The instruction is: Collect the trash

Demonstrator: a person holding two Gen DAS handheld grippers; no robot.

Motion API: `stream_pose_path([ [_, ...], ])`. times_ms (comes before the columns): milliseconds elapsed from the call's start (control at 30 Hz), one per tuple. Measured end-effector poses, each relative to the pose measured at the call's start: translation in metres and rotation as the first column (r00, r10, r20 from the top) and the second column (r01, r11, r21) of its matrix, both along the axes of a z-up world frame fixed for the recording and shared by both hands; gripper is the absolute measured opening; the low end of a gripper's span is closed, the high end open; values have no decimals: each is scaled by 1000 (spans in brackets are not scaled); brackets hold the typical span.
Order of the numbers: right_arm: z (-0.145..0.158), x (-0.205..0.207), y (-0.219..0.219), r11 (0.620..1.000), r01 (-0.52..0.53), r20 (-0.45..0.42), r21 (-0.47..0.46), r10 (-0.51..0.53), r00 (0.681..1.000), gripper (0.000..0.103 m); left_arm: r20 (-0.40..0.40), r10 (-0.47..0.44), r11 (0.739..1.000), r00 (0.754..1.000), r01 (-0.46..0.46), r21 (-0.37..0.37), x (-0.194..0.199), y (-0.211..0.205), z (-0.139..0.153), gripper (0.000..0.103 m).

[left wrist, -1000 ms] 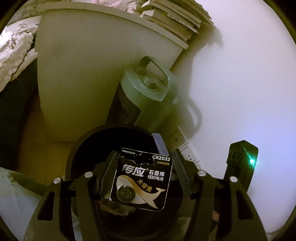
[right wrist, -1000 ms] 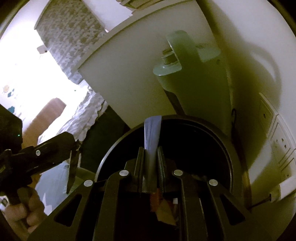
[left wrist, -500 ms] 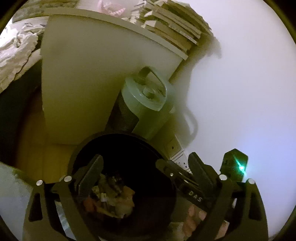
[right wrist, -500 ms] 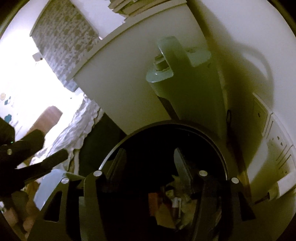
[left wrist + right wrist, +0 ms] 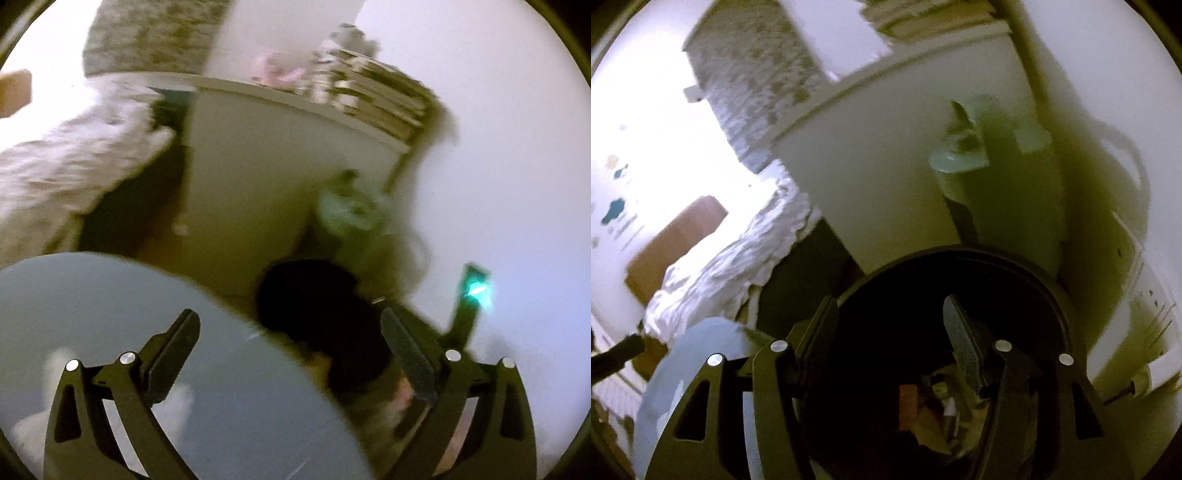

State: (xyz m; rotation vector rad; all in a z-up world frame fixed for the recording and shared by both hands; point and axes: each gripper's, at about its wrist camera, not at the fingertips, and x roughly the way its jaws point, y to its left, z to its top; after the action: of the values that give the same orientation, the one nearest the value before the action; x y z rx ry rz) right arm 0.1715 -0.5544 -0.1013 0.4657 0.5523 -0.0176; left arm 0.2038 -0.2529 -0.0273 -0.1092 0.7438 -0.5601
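A round black trash bin (image 5: 960,269) stands on the floor by the wall, with mixed trash (image 5: 934,410) at its bottom. My right gripper (image 5: 890,314) is open and empty, just above the bin's mouth. In the left wrist view the bin (image 5: 314,299) is a blurred dark shape further off. My left gripper (image 5: 291,325) is open and empty, partly over a round grey-blue table (image 5: 110,314). The right gripper's body with a green light (image 5: 474,291) shows at the right of that view.
A green heater with a handle (image 5: 997,177) stands behind the bin, against a white cabinet (image 5: 886,166) stacked with books (image 5: 376,99). Wall sockets (image 5: 1145,295) sit at the right. A bed with white bedding (image 5: 731,258) lies to the left.
Both grippers opened: the battery card left the left one, the grey-blue strip left the right one. The left gripper then pulled back and left, over the round table.
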Motion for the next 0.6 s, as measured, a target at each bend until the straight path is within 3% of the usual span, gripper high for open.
stream_pose_path([
  [67, 9, -15, 12, 1000, -18, 50, -9, 18, 999, 81, 9, 74, 995, 997, -74, 71, -15, 19, 1, 98],
  [167, 19, -38, 31, 999, -53, 94, 11, 52, 994, 82, 14, 193, 968, 981, -193, 161, -38, 52, 0, 98],
  [367, 42, -78, 101, 980, -196, 134, -15, 196, 971, 90, 56, 397, 888, 916, -399, 227, -83, 117, 1, 98],
  [433, 55, -88, 138, 960, -273, 152, -71, 280, 948, 98, 71, 445, 861, 893, -448, 242, -95, 133, 3, 98],
  [600, 75, -101, 228, 874, -437, 147, -214, 471, 870, 98, 125, 556, 786, 822, -568, 242, -126, 166, 15, 98],
])
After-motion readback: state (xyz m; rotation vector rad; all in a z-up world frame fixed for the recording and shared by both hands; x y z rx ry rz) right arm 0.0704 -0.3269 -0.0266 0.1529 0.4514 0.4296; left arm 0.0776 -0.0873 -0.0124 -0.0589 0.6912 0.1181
